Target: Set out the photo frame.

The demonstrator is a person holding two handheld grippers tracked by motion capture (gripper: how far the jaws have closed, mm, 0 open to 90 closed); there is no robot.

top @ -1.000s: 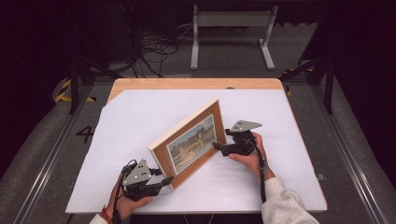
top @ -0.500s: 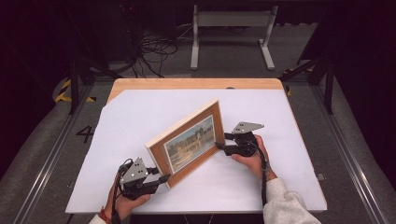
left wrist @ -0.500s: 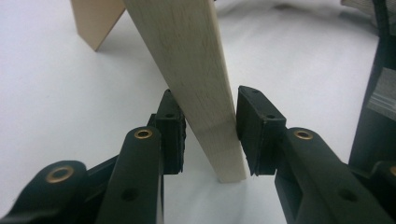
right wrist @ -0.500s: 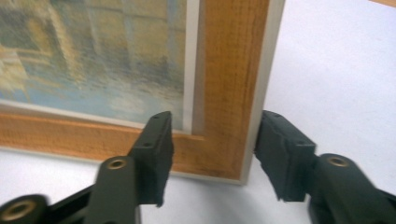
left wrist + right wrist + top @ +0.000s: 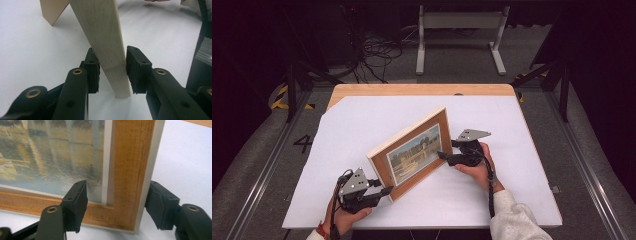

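A wooden picture frame [image 5: 412, 152] with a landscape print stands on the white sheet [image 5: 362, 120], leaning back on its rear prop [image 5: 52, 10]. My left gripper [image 5: 384, 192] is at the lower left corner, and in the left gripper view [image 5: 112, 72] its pads press both sides of the frame's pale edge [image 5: 105, 37]. My right gripper [image 5: 447, 149] straddles the lower right corner. In the right gripper view [image 5: 117, 205] one pad stands in front of the glass and the other behind the frame's side [image 5: 130, 170]. Its jaws have just been opening and do not press.
The white sheet covers a wooden tabletop [image 5: 422, 90] with bare room behind and to the right of the frame. Beyond the far edge are a metal stand [image 5: 459, 30] and loose cables [image 5: 377, 50] on the floor. Dark rails run along both sides.
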